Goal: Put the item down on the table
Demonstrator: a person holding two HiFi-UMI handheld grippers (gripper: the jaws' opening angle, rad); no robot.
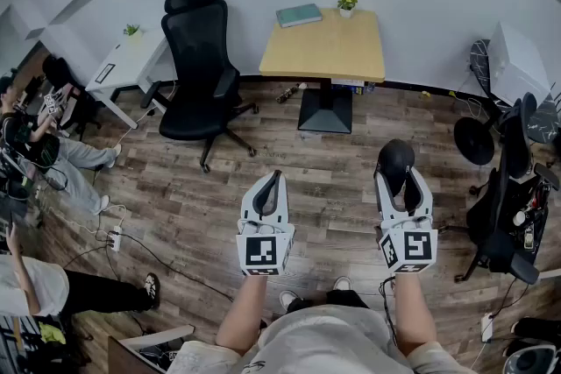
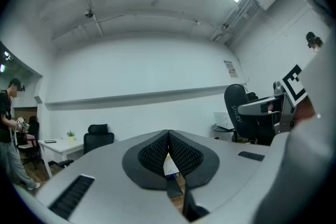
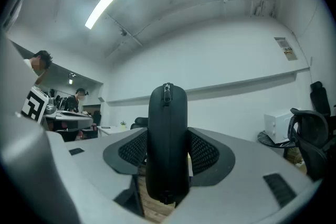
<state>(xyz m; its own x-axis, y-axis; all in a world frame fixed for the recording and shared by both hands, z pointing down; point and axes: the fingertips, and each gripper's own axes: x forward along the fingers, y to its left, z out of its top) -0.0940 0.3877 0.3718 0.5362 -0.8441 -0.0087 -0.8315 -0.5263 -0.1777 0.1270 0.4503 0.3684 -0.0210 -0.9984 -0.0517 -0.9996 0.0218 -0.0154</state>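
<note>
The right gripper [image 1: 401, 185] is clamped on a black zip case [image 3: 168, 128]. Its pads press the case's two flat sides, and the case stands upright with its zipper edge facing the camera and the pull at the top. The left gripper [image 1: 274, 183], level beside it, has its jaws together with nothing between them. Both hang over the plank floor [image 1: 184, 215]. The wooden table [image 1: 333, 52] stands well ahead against the wall, bearing a teal book [image 1: 299, 15] and a small potted plant [image 1: 347, 4]. A black office chair [image 1: 200, 70] stands to the table's left.
</note>
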